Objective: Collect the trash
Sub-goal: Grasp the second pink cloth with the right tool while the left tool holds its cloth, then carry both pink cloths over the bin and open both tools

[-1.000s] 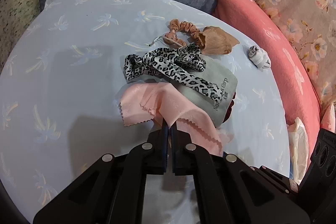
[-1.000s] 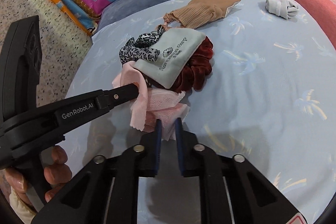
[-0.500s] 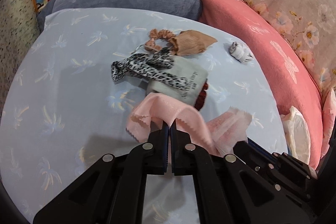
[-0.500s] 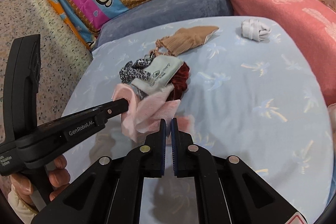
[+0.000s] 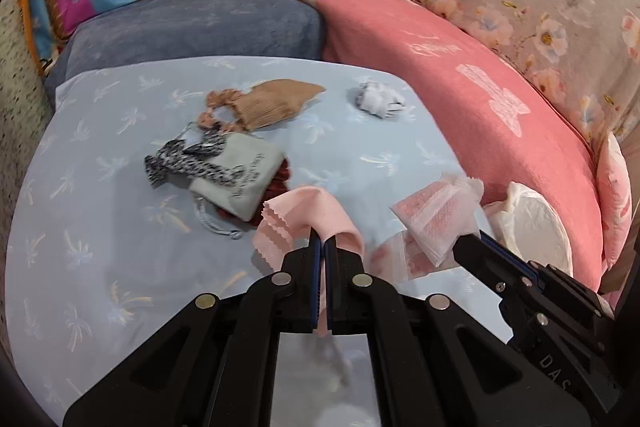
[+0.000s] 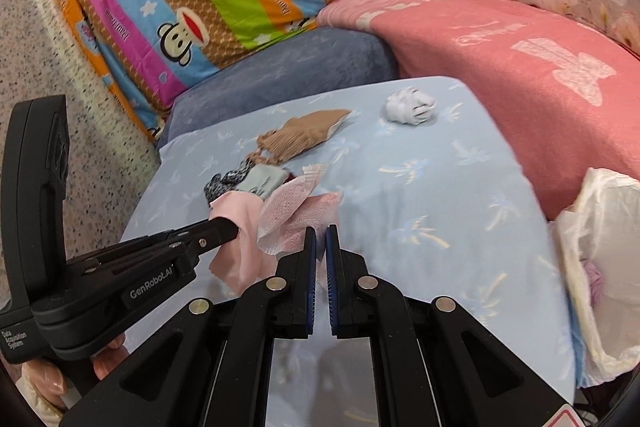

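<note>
My left gripper (image 5: 322, 245) is shut on a pale pink cloth (image 5: 308, 213) with zigzag edges and holds it lifted above the blue sheet. My right gripper (image 6: 320, 233) is shut on a crumpled pink-and-white plastic wrapper (image 6: 294, 215), also lifted; the wrapper shows in the left wrist view (image 5: 436, 213) at the right gripper's tip. The pink cloth shows in the right wrist view (image 6: 240, 223) to the left of the wrapper. A white plastic bag (image 6: 600, 255) lies open at the bed's right edge.
On the blue palm-print sheet (image 5: 100, 227) lie a grey pouch (image 5: 244, 179) over a dark red scrunchie, a leopard-print band (image 5: 180, 157), a tan sock with scrunchie (image 5: 272, 103) and a balled white sock (image 5: 376, 99). A pink blanket (image 5: 460, 67) and pillows border the far side.
Both grippers have lifted and drawn back to the right, away from the pile, with the pink cloth and the wrapper. The right gripper closed on the wrapper.
</note>
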Action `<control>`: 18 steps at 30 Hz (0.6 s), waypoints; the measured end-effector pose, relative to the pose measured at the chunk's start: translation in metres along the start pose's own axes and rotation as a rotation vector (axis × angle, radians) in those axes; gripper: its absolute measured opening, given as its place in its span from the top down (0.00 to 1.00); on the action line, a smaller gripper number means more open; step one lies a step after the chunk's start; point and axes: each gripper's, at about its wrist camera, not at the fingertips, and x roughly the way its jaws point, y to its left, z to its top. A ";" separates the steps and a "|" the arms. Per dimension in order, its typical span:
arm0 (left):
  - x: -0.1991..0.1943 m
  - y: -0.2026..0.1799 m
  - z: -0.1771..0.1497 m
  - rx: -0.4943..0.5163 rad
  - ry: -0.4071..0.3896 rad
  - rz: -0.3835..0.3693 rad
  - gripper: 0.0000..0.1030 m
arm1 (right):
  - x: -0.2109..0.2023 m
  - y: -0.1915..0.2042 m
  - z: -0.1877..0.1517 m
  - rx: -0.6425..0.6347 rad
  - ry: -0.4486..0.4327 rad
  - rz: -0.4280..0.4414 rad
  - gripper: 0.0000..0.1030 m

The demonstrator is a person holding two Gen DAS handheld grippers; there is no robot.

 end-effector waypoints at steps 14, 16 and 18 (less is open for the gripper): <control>0.000 -0.103 0.001 0.182 -0.018 -0.086 0.99 | -0.066 -0.087 0.003 0.153 -0.131 -0.115 0.95; 0.000 -0.116 0.001 0.208 -0.020 -0.097 0.99 | -0.076 -0.100 0.001 0.175 -0.148 -0.129 0.95; 0.001 -0.129 0.001 0.236 -0.021 -0.108 0.99 | -0.084 -0.111 0.000 0.196 -0.162 -0.143 0.95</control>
